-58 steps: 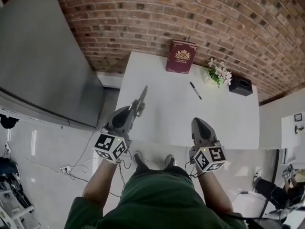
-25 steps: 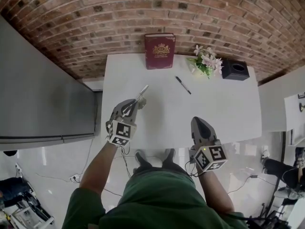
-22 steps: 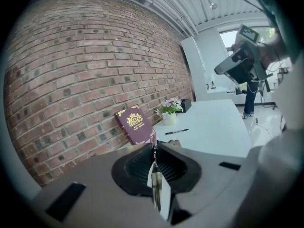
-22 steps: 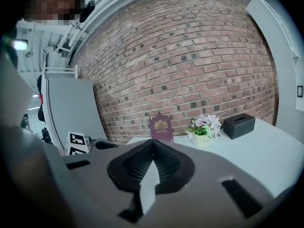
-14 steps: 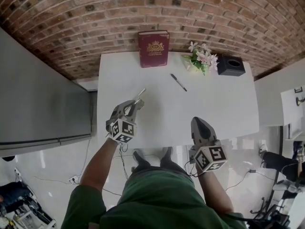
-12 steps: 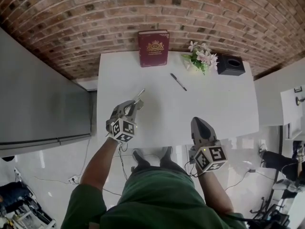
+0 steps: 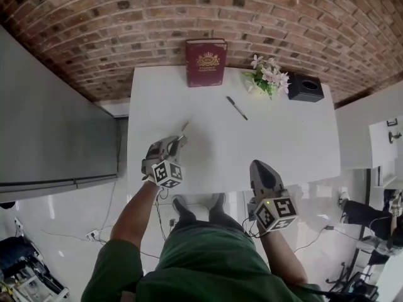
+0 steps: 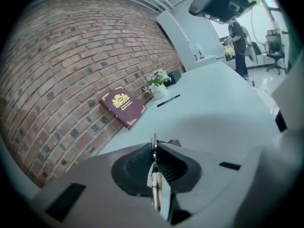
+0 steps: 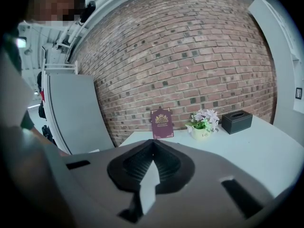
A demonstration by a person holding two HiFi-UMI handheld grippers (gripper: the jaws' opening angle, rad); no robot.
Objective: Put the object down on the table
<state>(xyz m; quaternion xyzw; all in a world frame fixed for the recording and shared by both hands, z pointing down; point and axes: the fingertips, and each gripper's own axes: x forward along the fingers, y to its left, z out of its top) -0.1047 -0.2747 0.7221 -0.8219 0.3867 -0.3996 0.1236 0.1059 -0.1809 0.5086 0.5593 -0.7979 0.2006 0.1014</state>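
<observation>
I've brought my left hand-held gripper down low over the near-left part of the desk, still clamped on the thin metal object; letting go looks next; right hand-held gripper closed, empty.

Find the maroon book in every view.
Head view: maroon book top centre, at the far edge of the table.
Left gripper view: book left of centre, tilted.
Right gripper view: book near centre, upright.
Shared landmark: potted flowers to its right.
</observation>
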